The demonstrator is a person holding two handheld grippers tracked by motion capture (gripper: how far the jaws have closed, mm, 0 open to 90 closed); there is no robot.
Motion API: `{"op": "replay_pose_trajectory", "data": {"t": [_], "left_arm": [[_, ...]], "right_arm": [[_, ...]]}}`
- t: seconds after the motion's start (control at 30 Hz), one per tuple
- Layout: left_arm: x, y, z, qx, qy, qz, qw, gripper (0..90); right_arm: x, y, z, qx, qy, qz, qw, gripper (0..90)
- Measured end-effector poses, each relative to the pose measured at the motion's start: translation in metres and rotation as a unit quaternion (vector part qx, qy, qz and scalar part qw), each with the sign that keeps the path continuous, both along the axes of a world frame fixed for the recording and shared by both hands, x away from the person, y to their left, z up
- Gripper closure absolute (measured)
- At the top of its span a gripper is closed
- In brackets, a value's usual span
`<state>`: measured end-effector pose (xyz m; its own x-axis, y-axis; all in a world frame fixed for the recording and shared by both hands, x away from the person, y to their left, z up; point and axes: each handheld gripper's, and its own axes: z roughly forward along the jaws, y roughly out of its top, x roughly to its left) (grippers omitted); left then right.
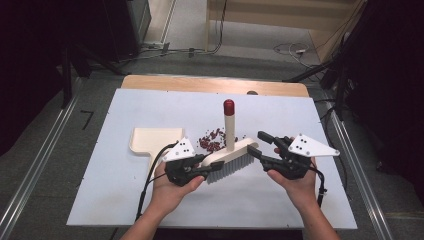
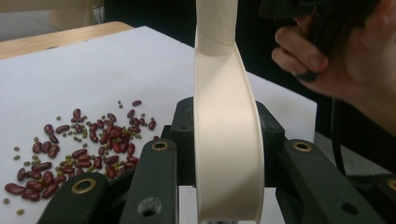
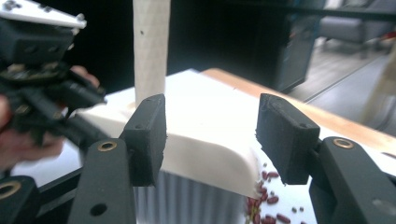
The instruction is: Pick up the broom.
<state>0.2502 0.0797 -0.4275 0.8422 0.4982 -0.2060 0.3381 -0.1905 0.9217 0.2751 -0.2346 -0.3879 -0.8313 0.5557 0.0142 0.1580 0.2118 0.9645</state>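
In the left gripper view the cream plastic hand brush with white bristles (image 2: pixel 226 140) runs off the frame at twelve and six o'clock, so its red-capped handle top and its bristles are cut away. The left gripper (image 2: pixel 226 135) has its pads hidden behind the brush back. In the right gripper view the brush handle is cropped at twelve o'clock, and the far left gripper (image 3: pixel 42 60) at nine o'clock is blurred. In the high view the scattered dark red beans (image 1: pixel 212 141) are too small to count.

White table (image 1: pixel 125 200): dustpan (image 1: pixel 152 139), beans (image 1: pixel 212 141), brush (image 1: pixel 232 159).
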Motion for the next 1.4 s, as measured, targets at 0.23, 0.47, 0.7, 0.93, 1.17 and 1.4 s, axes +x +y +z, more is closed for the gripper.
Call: {"op": "replay_pose_trajectory", "data": {"t": [0.23,0.47,0.7,0.93,1.17,1.4], "left_arm": [[-0.002,0.012,-0.002,0.026,-0.038,-0.072,0.9963,68.8],[-0.007,0.012,-0.004,0.043,-0.044,-0.153,0.9863,68.8],[-0.009,0.01,-0.006,0.053,-0.034,-0.195,0.9789,68.8],[-0.009,0.008,-0.008,0.057,-0.023,-0.222,0.9732,68.8],[-0.002,0.015,-0.014,0.029,0.006,-0.216,0.9759,67.5],[0.001,0.033,-0.017,0.006,0.007,-0.12,0.9928,39.6]], "right_arm": [[0.004,-0.008,-0.003,-0.046,0.044,0.101,0.9928,42.4],[-0.001,0.01,-0.016,-0.102,0.074,0.213,0.9689,39.8],[-0.004,0.028,-0.03,-0.138,0.107,0.264,0.9484,46.2],[-0.004,0.035,-0.038,-0.14,0.134,0.307,0.9318,60.1],[-0.005,0.038,-0.041,-0.131,0.141,0.315,0.9294,65.6],[0.003,0.026,-0.039,-0.117,0.131,0.256,0.9507,65.6]]}}
